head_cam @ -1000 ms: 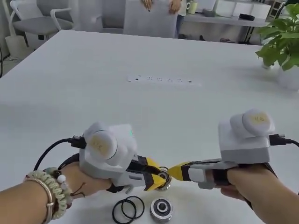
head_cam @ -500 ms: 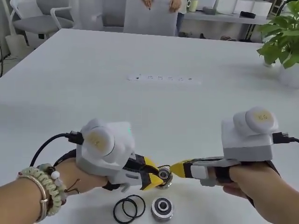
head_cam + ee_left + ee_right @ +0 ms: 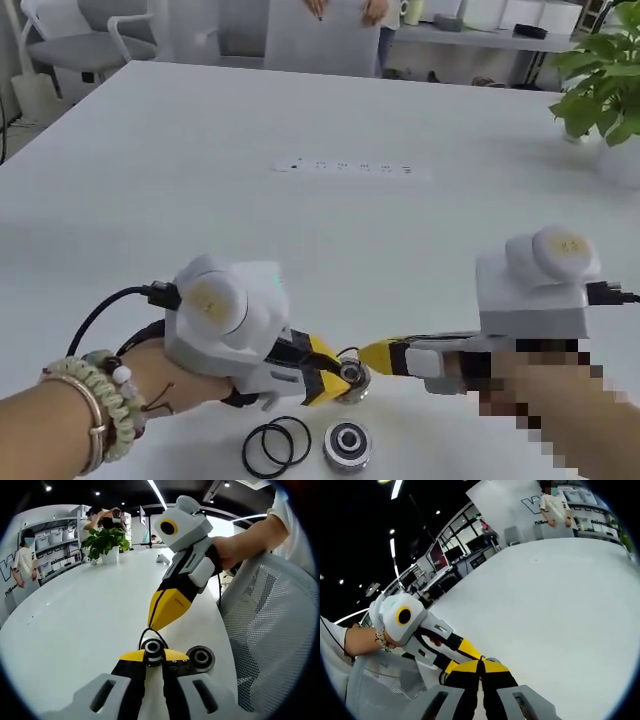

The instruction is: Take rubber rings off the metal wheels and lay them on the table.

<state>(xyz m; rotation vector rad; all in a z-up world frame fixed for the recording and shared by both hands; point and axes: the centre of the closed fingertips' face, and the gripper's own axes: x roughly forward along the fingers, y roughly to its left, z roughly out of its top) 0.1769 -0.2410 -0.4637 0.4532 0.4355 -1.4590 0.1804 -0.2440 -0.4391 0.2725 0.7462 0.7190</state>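
My left gripper (image 3: 345,380) is shut on a small metal wheel (image 3: 351,374), held just above the white table (image 3: 330,240). In the left gripper view the wheel (image 3: 153,649) sits between the yellow jaws of the left gripper (image 3: 152,656). The right gripper (image 3: 369,357) comes in from the right, shut on a thin black rubber ring (image 3: 148,633) that loops up from the wheel to its closed tips. A second metal wheel (image 3: 346,445) lies on the table near the front edge, with two loose rubber rings (image 3: 274,446) beside it. The right gripper (image 3: 481,664) has its jaws together.
A row of sockets (image 3: 345,168) is set into the table's middle. A potted plant (image 3: 600,85) stands at the far right. A chair (image 3: 75,40) and a person (image 3: 340,12) are beyond the far edge. A mesh chair back (image 3: 270,630) is close behind.
The right gripper's tip has edged slightly left and up beside the wheel. The left gripper, the loose rings and the second wheel have stayed put.
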